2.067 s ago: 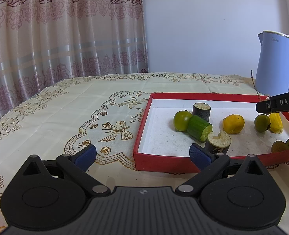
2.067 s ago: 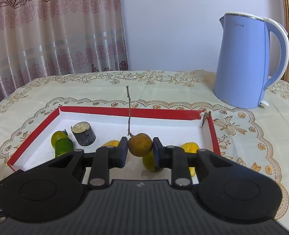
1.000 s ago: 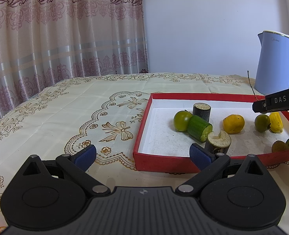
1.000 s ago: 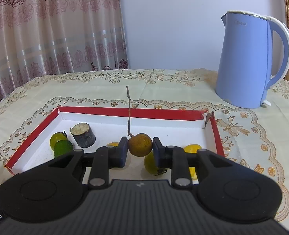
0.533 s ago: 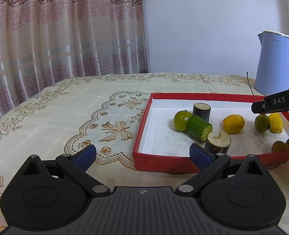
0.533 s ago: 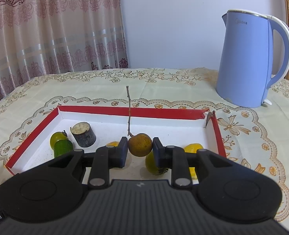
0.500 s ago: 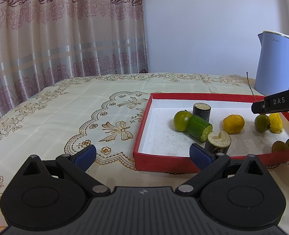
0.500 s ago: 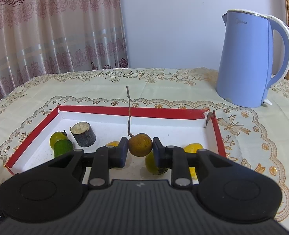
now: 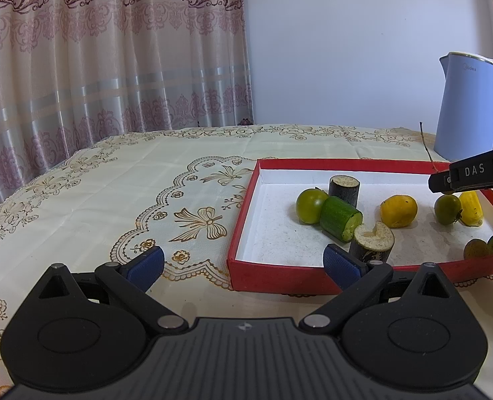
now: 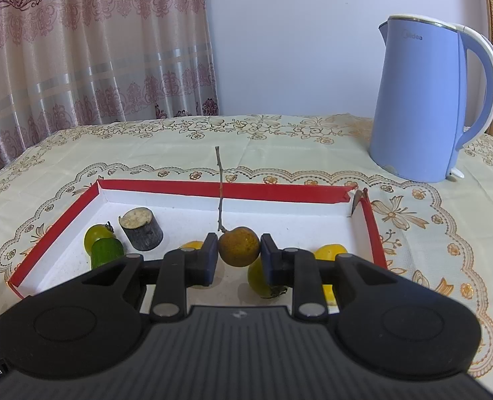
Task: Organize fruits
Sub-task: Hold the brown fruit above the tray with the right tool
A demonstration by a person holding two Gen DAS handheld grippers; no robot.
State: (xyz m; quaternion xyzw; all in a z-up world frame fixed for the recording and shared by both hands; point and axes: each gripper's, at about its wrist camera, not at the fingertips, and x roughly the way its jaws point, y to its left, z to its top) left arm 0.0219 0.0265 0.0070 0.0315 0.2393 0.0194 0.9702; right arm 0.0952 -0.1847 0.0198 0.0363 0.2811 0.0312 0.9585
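1. The right tool [image 10: 239,255] pinches a brown fruit [image 10: 238,246] with a long stem above the red tray [image 10: 213,188].
2. The left tool [image 9: 243,261], spread wide and empty, sits at the tray's near-left corner on the desk [image 9: 113,193].

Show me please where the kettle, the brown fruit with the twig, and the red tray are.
kettle [image 10: 416,100], right wrist view, middle of its blue body.
brown fruit [image 10: 239,246], right wrist view, its round front, between the jaws.
red tray [image 9: 280,278], left wrist view, its near wall.
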